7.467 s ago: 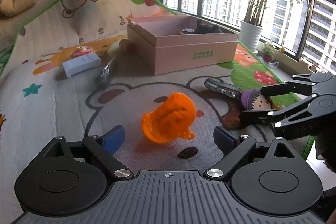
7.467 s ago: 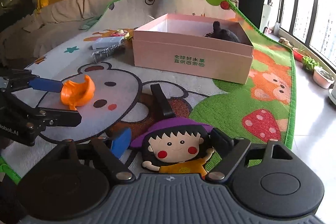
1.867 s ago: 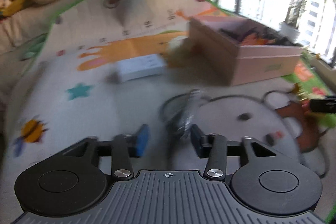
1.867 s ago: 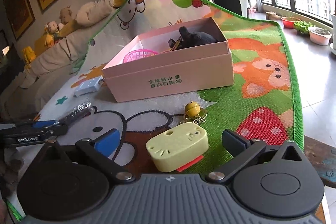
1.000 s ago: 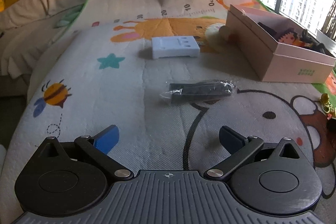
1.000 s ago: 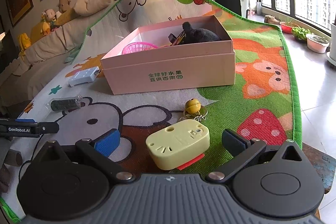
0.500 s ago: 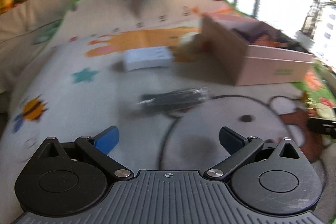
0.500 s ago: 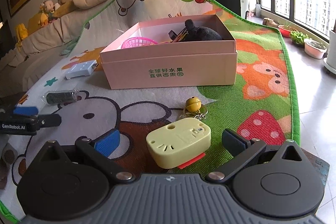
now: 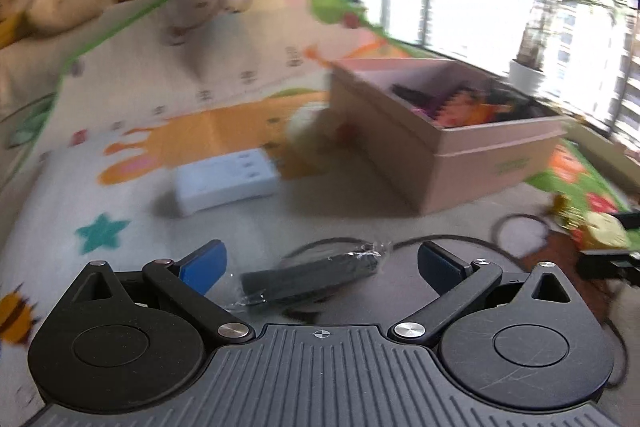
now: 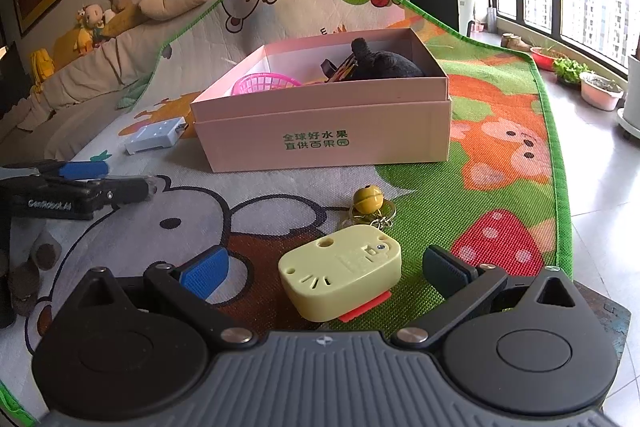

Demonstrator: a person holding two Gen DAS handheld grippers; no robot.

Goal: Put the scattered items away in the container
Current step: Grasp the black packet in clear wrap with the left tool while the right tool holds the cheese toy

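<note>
Two loose items, white block, bell keychain

We note a cartoon-printed, green-edged play mat bearing a pink cardboard box. Also on it: white rectangular block, plastic-wrapped black stick, pale yellow plastic case with brass bell keyring.

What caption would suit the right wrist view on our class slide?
Open right gripper straddles a yellow keychain toy on the play mat, with the pink box beyond.
</note>
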